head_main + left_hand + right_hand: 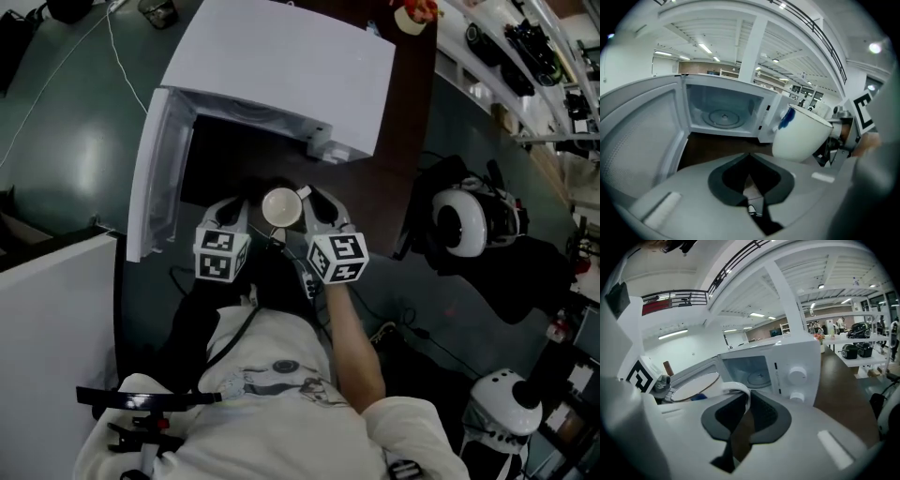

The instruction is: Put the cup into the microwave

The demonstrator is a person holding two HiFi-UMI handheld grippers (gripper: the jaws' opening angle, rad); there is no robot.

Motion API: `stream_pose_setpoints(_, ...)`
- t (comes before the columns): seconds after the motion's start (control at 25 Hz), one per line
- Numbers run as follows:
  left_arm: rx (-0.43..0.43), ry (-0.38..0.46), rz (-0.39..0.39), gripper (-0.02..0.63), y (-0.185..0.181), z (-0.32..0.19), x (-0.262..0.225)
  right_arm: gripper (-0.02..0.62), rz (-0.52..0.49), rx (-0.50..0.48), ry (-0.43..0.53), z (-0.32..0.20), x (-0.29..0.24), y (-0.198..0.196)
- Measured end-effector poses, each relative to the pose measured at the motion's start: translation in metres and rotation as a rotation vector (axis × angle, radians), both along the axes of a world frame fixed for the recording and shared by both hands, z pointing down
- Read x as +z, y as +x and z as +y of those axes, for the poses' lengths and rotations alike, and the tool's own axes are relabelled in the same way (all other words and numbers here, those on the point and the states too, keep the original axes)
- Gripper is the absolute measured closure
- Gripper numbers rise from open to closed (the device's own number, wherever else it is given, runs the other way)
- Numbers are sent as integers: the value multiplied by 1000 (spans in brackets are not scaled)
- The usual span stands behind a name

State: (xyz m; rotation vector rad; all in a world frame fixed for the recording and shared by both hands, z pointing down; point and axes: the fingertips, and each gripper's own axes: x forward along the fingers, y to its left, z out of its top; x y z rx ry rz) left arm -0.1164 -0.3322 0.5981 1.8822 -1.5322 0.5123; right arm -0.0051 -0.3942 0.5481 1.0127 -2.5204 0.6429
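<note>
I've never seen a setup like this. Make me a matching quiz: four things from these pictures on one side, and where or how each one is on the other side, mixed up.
Things:
1. cup
2. microwave door
3. left hand-held gripper
4. glass turntable

States:
A. swung open
B. shut, holding nothing
C. inside the microwave
D. held by its handle in the right hand-held gripper

Pairs: 1-D, 2-A, 3-B, 4-C.
</note>
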Motion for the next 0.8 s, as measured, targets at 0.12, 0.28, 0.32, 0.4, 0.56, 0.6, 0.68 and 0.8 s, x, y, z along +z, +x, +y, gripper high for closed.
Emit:
stream_pose_setpoints(0.12, -33, -17, 1, 606, -14, 0, 5, 561, -12, -28, -10, -4, 5, -25)
stream_pose_setpoints(0.28, -66, -54, 5, 606, -33, 3, 15, 561, -24, -30, -14, -18, 13, -55)
stream_pose_setpoints(0.32, -69, -64, 6, 606, -36, 3, 18, 561, -28, -25, -13, -23, 16, -62)
stream_pose_setpoints(0.4, -70, -79, 8, 606, -41, 3, 22, 561, -34, -13, -13, -36, 22, -76)
stream_pose_setpoints(0.56, -62, -96, 12, 606, -46, 3, 28, 561, -56, 19, -9, -65, 33, -103)
stream_pose_setpoints(0.6, -53, -95, 14, 606, -45, 1, 28, 561, -65, 33, -5, -74, 35, -108)
stream_pose_setpoints(0.68, -35, -92, 15, 606, -45, -6, 30, 561, -78, 72, 8, -94, 38, -115)
stream_pose_setpoints(0.8, -40, -103, 20, 606, -50, -16, 33, 560, -78, 144, 32, -123, 44, -118)
